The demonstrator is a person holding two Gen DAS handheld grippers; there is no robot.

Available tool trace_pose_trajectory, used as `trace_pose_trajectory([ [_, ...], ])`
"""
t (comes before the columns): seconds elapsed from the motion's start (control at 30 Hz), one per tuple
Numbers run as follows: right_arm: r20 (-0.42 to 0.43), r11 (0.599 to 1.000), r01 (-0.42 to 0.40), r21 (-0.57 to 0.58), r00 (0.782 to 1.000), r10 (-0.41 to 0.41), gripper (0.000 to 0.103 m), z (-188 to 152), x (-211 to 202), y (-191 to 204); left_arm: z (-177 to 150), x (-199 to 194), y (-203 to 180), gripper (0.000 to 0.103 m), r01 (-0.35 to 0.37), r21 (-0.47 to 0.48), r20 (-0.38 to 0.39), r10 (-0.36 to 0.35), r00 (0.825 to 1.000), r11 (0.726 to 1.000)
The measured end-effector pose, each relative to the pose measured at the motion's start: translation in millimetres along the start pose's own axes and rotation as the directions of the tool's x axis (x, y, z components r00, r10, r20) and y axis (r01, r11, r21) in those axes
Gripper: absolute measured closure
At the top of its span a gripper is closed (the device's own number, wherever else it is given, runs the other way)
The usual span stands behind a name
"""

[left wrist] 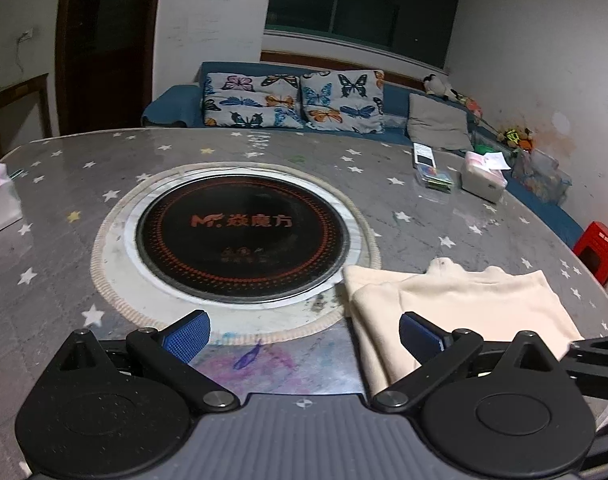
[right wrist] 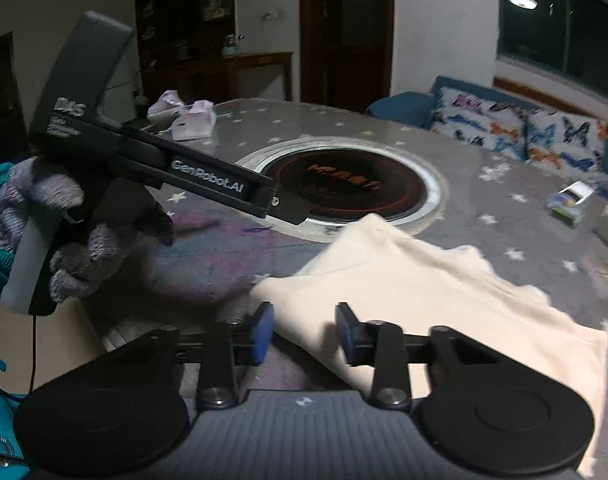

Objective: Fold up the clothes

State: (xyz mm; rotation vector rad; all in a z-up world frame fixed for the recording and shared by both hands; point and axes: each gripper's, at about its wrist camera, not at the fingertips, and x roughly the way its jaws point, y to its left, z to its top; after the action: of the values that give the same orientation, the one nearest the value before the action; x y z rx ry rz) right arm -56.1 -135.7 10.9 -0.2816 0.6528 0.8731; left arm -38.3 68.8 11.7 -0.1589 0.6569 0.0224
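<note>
Left wrist view
- Left gripper [left wrist: 304, 330]: jaws spread wide, nothing between them, hovering above the near table edge.
- Cream garment [left wrist: 464, 304]: folded, lying flat on the grey star-patterned table [left wrist: 63, 208], to the right of the round black cooktop [left wrist: 241, 236]; one corner just overlaps the cooktop's pale rim.
- Garment axis: long side runs from the near edge away toward the far right; folded layers show along its left side.
- Right blue pad [left wrist: 420, 336]: over the garment's near left edge; contact cannot be told.
- Background: white tissue box [left wrist: 484, 176], blue sofa [left wrist: 175, 104] with butterfly cushions [left wrist: 295, 100].

Right wrist view
- Right gripper [right wrist: 304, 334]: jaws partly apart, gripping nothing, poised above the garment's near left edge.
- Cream garment: spreads from the cooktop rim down to the near right.
- Left gripper: held by a gloved left hand [right wrist: 63, 240], aimed toward the cooktop.
</note>
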Motion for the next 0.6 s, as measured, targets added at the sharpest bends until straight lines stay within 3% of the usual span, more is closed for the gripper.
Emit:
trace_pose_trajectory([
  [0.03,-0.005,1.000,-0.015,-0.004,1.000,0.015,0.083,1,3,1,-1,-2,3,0.002,-0.005,-0.003,0.001,0.005,1.000,1.000],
  [0.23,-0.063,0.996,-0.064,-0.060,0.996,0.060,0.083,-6,25,17,-7,-8,15,0.004,-0.013,-0.022,-0.006,0.013,1.000,1.000],
  [0.4,-0.026,0.998,-0.058,-0.031,0.998,0.057,0.083,-7,8,16,-9,-13,3,0.005,0.038,0.021,0.005,-0.039,0.999,0.999],
  [0.6,-0.010,0.994,0.078,0.076,0.997,-0.078,0.083,-19,-31,-17,-14,-5,-26,0.006,0.104,0.121,0.000,-0.104,0.995,0.987],
])
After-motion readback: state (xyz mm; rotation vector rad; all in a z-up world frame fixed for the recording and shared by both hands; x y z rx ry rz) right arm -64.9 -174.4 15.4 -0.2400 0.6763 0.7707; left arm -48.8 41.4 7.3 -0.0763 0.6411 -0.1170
